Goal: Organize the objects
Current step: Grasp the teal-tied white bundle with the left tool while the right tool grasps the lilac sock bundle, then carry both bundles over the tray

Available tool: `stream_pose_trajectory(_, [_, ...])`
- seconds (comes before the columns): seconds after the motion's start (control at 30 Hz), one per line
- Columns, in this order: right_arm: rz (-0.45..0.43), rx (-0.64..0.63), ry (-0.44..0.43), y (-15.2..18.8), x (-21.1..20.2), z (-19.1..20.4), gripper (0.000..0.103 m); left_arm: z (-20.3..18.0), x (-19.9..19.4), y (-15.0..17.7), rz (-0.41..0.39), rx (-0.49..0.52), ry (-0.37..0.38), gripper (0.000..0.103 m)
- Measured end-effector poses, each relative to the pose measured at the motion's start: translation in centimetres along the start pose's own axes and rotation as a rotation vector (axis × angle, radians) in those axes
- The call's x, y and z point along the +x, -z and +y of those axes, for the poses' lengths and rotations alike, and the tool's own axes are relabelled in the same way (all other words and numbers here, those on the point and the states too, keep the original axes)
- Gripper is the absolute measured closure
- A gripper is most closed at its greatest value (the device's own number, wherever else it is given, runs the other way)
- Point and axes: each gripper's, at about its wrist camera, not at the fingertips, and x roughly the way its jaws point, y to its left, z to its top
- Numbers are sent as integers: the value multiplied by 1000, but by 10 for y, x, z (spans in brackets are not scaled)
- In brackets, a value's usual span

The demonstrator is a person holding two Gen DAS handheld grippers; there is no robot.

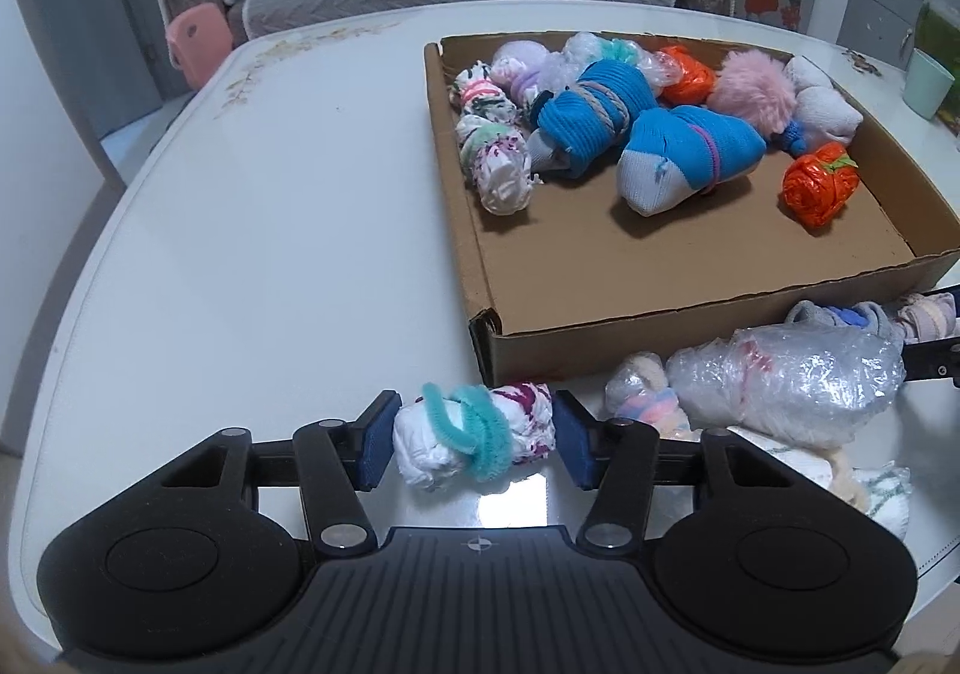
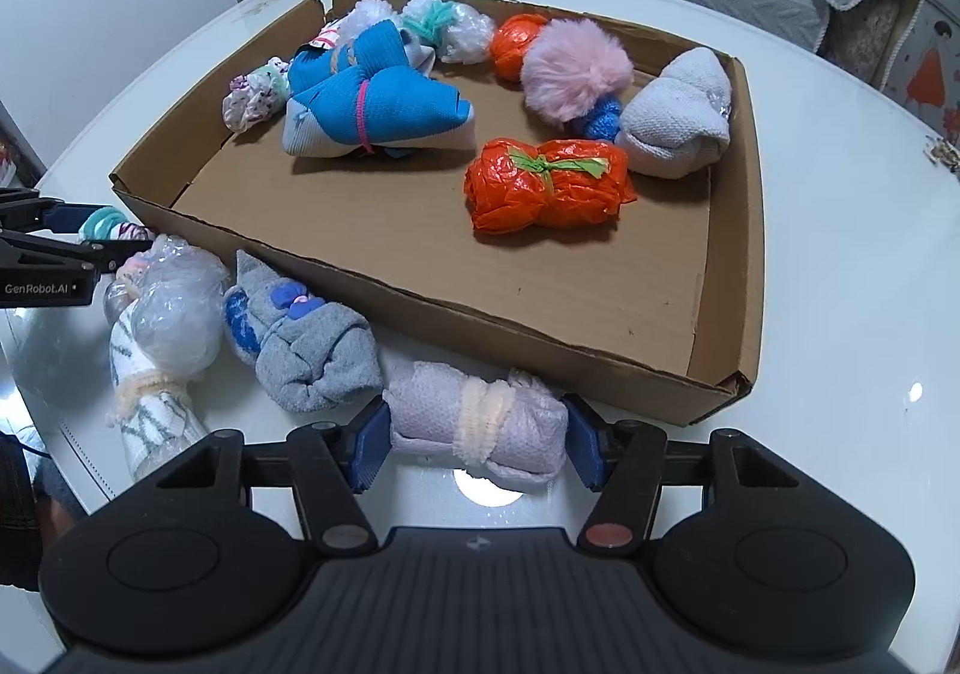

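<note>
Left gripper (image 1: 474, 437) clamped a white floral bundle with a teal hair tie (image 1: 474, 434) just in front of the cardboard tray's (image 1: 480, 230) near corner. Right gripper (image 2: 477, 434) held a lilac bundle with a peach tie (image 2: 480, 419) against the tray's near wall. By my judgement the sorting was well past halfway: about ten bundles lay inside the tray, while roughly four more, among them a grey sock bundle (image 2: 312, 356) and a clear plastic-wrapped bundle (image 2: 174, 314), sat outside that wall. "GenRobot.AI" showed on the left gripper's side.
</note>
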Motion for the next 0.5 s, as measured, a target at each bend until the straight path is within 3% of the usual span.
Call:
stream_pose_trajectory(0.37, [12,27,10,6,-18,-11,48,3,-23,5,59,50,-26,45])
stream_pose_trajectory(0.5, [-18,41,10,2,-38,-19,48,-1,-54,-14,23,89,-23,45])
